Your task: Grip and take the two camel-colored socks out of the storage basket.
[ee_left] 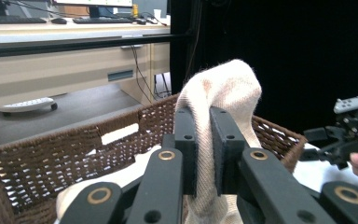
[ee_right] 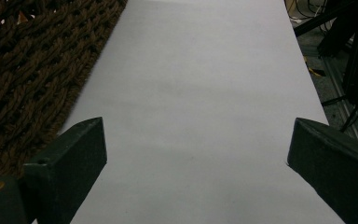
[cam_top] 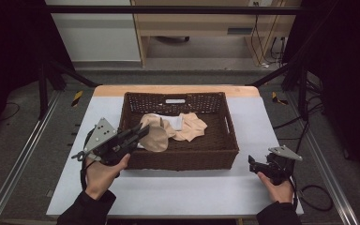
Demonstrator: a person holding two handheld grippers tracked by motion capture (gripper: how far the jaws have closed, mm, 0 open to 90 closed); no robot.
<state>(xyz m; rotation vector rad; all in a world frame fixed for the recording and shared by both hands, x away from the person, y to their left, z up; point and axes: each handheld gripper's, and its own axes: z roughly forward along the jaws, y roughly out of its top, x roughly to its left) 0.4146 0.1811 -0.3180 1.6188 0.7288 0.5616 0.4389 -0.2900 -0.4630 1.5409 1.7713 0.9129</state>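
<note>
A brown wicker basket (cam_top: 225, 136) stands in the middle of the white table and holds beige and white socks (cam_top: 190, 125). My left gripper (cam_top: 143, 131) is at the basket's left front corner, shut on a beige sock (cam_top: 155, 137) that it lifts over the rim. In the left gripper view the sock (ee_left: 223, 88) is pinched between the two black jaws and drapes over their tips, with the basket (ee_left: 51, 154) behind. My right gripper (cam_top: 252, 163) rests on the table right of the basket, its jaws wide open over bare white table (ee_right: 196, 93) with nothing between them.
The basket's woven side (ee_right: 23, 79) lies close on the left in the right gripper view. Black frame bars and cables (cam_top: 304, 84) flank the table. A wooden desk (cam_top: 206, 23) stands behind it. Bare table surface (cam_top: 178, 187) runs along the front.
</note>
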